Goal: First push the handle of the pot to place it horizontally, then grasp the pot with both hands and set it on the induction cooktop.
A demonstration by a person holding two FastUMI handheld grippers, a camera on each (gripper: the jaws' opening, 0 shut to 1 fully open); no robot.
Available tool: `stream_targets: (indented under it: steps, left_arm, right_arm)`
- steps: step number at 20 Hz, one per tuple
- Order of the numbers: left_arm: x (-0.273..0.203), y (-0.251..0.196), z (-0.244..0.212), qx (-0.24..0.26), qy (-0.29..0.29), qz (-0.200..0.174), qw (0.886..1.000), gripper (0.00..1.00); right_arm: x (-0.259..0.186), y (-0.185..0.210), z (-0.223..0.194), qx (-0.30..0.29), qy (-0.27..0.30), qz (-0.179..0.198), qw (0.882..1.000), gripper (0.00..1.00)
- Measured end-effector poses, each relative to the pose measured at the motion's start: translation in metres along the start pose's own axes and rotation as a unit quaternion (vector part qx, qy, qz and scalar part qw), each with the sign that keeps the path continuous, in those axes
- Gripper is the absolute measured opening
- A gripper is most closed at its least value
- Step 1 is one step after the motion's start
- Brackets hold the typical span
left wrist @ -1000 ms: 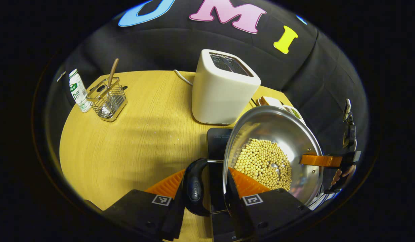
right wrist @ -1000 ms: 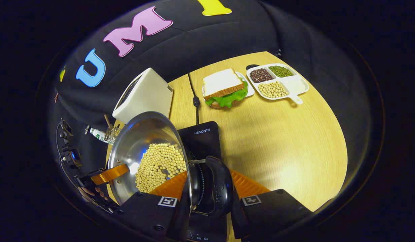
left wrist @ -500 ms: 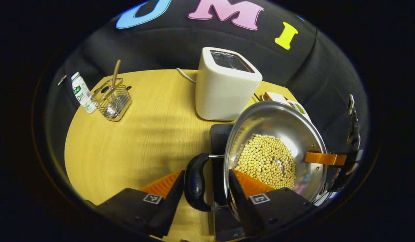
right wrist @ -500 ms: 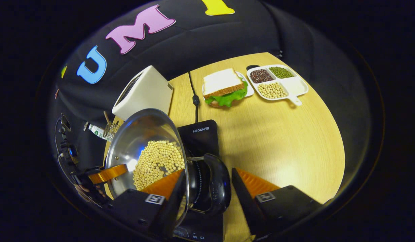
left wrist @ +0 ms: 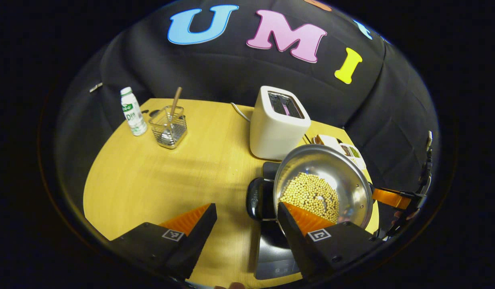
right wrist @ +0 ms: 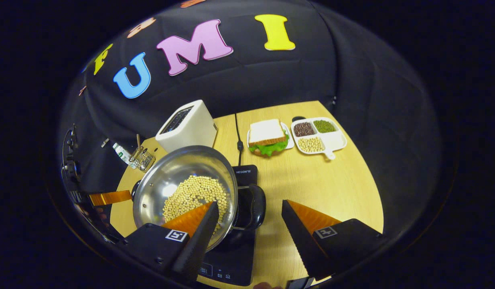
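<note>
The steel pot (left wrist: 331, 160) holds soybeans and sits level on the black induction cooktop (left wrist: 273, 257). Its near black handle (left wrist: 256, 198) lies just ahead of my left gripper (left wrist: 246, 206), which is open and apart from it. The right gripper's finger (left wrist: 388, 197) shows beyond the pot's far rim. In the right gripper view the pot (right wrist: 179, 168) rests on the cooktop (right wrist: 231, 261). My right gripper (right wrist: 249, 204) is open there, with the other black handle (right wrist: 255, 208) in front of its gap and untouched. The left gripper's finger (right wrist: 109, 197) shows at far left.
A white toaster (left wrist: 277, 124) stands behind the pot, with its cable (right wrist: 238, 136) running back. A bottle (left wrist: 131, 112) and a wire basket (left wrist: 169, 128) stand at the far left of the wooden table (left wrist: 159, 180). A sandwich (right wrist: 267, 136) and a divided dish (right wrist: 317, 134) lie at the far right.
Both grippers were shut on the pot's handles, then opened and drew back and up. The pot has gone from tilted in the views to resting level on the cooktop.
</note>
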State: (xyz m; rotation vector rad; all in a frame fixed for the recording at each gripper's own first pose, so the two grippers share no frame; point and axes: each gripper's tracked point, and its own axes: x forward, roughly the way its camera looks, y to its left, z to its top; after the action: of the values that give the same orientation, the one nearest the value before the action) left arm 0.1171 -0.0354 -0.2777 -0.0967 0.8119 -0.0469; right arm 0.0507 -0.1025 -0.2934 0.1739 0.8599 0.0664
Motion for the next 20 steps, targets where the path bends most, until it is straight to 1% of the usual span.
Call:
stream_targets:
  steps: [3,5,6,7,8,10,12,14,15,16,18,19,20]
  left_arm:
    - [-0.043,0.011,0.021,0.03,-0.064,0.023,0.997,0.96]
    - [-0.078,0.009,0.037,0.032,-0.115,0.018,0.993,0.96]
    - [-0.094,0.007,0.042,0.034,-0.134,0.013,0.99,0.96]
    - [-0.106,0.006,0.041,0.042,-0.153,0.011,0.987,0.95]
    - [-0.12,0.008,0.044,0.055,-0.173,0.014,0.983,0.95]
    - [-0.152,0.009,0.052,0.076,-0.214,0.019,0.974,0.95]
    - [-0.19,0.002,0.056,0.079,-0.26,0.012,0.962,0.95]
    - [-0.231,-0.001,0.058,0.077,-0.309,0.006,0.948,0.95]
    - [-0.246,0.002,0.058,0.077,-0.328,0.006,0.942,0.95]
    - [-0.263,0.004,0.058,0.077,-0.344,0.009,0.936,0.95]
    - [-0.29,0.009,0.051,0.075,-0.365,0.014,0.928,0.95]
    - [-0.302,0.011,0.047,0.077,-0.374,0.019,0.924,0.95]
    - [-0.311,0.014,0.044,0.084,-0.383,0.024,0.92,0.98]
  right_arm:
    - [-0.044,0.008,0.031,-0.035,-0.08,-0.022,0.996,0.99]
    - [-0.079,0.017,0.054,-0.049,-0.137,-0.037,0.989,0.99]
    - [-0.095,0.02,0.066,-0.054,-0.168,-0.049,0.983,0.99]
    - [-0.111,0.024,0.088,-0.06,-0.199,-0.063,0.976,0.99]
    - [-0.129,0.027,0.096,-0.061,-0.227,-0.074,0.969,0.99]
    - [-0.163,0.041,0.108,-0.058,-0.274,-0.084,0.956,0.99]
    - [-0.199,0.058,0.112,-0.058,-0.316,-0.09,0.942,0.99]
    - [-0.233,0.075,0.109,-0.066,-0.355,-0.093,0.928,0.98]
    - [-0.248,0.084,0.104,-0.071,-0.368,-0.093,0.923,0.98]
    - [-0.261,0.093,0.097,-0.075,-0.375,-0.09,0.92,0.98]
    - [-0.283,0.109,0.081,-0.074,-0.383,-0.08,0.917,0.98]
    - [-0.295,0.117,0.075,-0.077,-0.391,-0.074,0.914,0.98]
    - [-0.305,0.122,0.072,-0.081,-0.403,-0.071,0.909,0.98]
